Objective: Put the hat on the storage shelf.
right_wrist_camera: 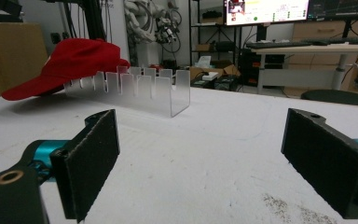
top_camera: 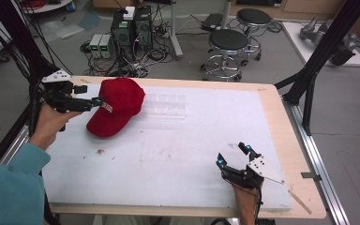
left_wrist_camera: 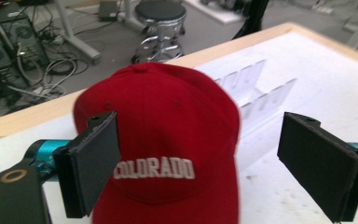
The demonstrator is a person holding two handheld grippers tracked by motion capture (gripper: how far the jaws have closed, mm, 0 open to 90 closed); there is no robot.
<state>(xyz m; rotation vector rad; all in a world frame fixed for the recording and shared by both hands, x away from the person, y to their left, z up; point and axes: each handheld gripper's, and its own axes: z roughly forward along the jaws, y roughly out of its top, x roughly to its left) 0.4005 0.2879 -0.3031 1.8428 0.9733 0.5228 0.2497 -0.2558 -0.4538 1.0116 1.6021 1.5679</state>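
Note:
A red cap [top_camera: 116, 107] with white "COLORADO" lettering [left_wrist_camera: 154, 169] lies at the back left of the white board, its brim toward the near side. Its crown rests against a clear acrylic slotted rack [top_camera: 167, 106]. My left gripper [top_camera: 90, 95] is at the cap's left side, held in a hand. In the left gripper view the left gripper [left_wrist_camera: 200, 128] is open, its pads [left_wrist_camera: 93, 168] standing wide on either side of the cap's front, apart from it. My right gripper [top_camera: 233, 155] is open and holds nothing near the front right edge. It faces the rack [right_wrist_camera: 137, 89] and the cap [right_wrist_camera: 70, 63] from afar.
The white board [top_camera: 178, 159] covers a wooden table [top_camera: 281, 126]. Some dark crumbs [top_camera: 101, 151] lie on the board in front of the cap. Black frame posts [top_camera: 316, 61] rise at both sides. Beyond the far edge are two stools [top_camera: 227, 44], computer towers [top_camera: 131, 28] and cables.

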